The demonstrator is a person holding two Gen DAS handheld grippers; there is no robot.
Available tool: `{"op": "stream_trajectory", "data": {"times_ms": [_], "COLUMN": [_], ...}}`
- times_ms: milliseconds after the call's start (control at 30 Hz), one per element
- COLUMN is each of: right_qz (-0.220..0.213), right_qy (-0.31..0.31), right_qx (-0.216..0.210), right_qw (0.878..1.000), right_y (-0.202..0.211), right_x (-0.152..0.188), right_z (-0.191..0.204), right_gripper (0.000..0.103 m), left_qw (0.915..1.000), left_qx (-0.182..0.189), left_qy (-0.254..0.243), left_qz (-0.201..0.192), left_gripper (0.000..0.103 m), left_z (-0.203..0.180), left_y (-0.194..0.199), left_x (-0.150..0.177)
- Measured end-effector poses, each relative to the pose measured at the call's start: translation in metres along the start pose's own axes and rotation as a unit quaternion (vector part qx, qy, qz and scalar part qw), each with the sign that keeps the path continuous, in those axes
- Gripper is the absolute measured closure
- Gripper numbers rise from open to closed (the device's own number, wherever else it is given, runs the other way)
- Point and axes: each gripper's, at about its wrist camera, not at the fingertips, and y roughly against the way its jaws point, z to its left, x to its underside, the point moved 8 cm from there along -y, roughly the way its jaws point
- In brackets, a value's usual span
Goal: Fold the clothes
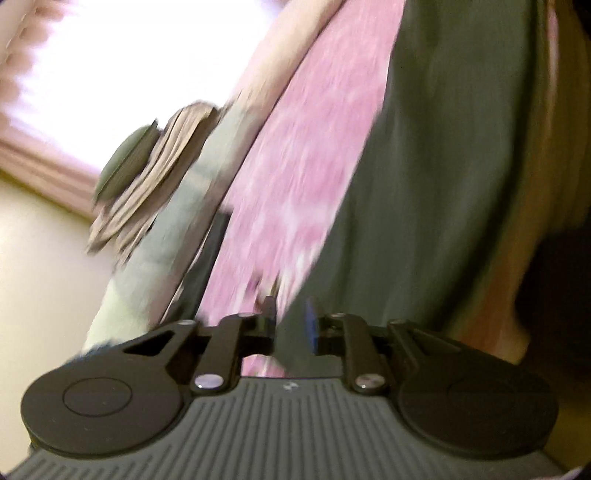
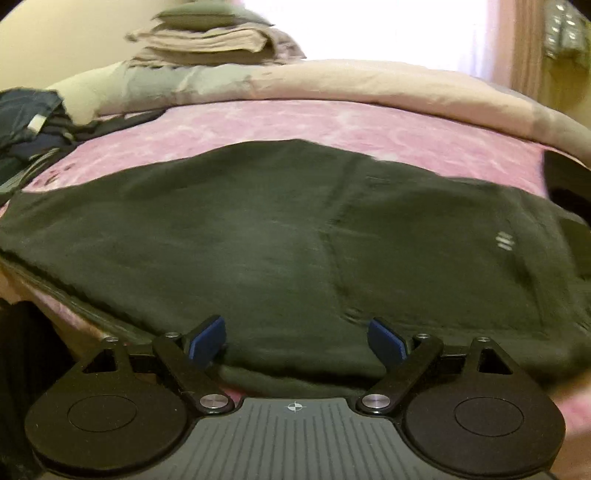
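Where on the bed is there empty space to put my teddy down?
The pink blanket is bare in a strip between the dark green garment and the rolled beige quilt. It's crowded at the far left, where dark clothes are heaped, and behind the quilt, where a folded stack sits.

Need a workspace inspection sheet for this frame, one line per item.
Surface: bed with pink cover.
Job's things: dark green garment spread flat on the cover.
Clutter: folded stack at the far side; dark clothes pile far left.
Grippers: left gripper jaws closed on the garment's edge; right gripper jaws open at its near edge.
Cables: nothing seen.
Surroundings: bright window, curtain.
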Motion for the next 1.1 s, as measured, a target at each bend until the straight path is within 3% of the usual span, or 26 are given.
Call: {"op": "stream_trajectory", "data": {"times_ms": [100,200,267,500,667,767,900,1100], "right_qz": [-0.017,-0.031,-0.036,-0.05,-0.014,-0.008,-0.005,0.011], "right_qy": [-0.023,-0.014,-0.002,0.037,0.064,0.071,0.067,0.073], "right_qx": [0.002,-0.004,-0.007,-0.01,0.048,0.057,0.045,0.037], "right_qw": [1.0,0.999,0.999,0.998,0.997,0.996,0.997,0.997], "right_y": [0.016,0.009,0.001,-0.028,-0.029,-0.015,-0.008,-0.008], "right_x": [-0.01,-0.033,-0.049,-0.094,-0.032,0.003,0.014,0.009], "right_z": [-0.003,-0.003,-0.004,-0.012,-0.036,-0.037,-0.04,-0.041], "right_gripper": [0.015,0.015,0.015,0.015,0.016,0.016,0.016,0.013], "left_qw": [0.9976,0.9891,0.983,0.9517,0.9321,0.9204,0.8903,0.8502], "left_qx": [0.038,0.09,0.126,0.246,0.309,0.343,0.416,0.489], "left_qy": [0.026,0.066,0.067,0.043,0.033,0.023,0.015,0.015], "left_qz": [-0.052,-0.096,-0.116,-0.178,-0.187,-0.186,-0.185,-0.196], "left_gripper": [0.077,0.076,0.076,0.074,0.074,0.074,0.076,0.076], "left_z": [-0.002,-0.005,-0.015,-0.056,-0.09,-0.105,-0.124,-0.132], "left_y": [-0.025,-0.056,-0.074,-0.129,-0.152,-0.169,-0.176,-0.172], "left_x": [-0.062,-0.128,-0.168,-0.3,-0.343,-0.363,-0.376,-0.383]}}
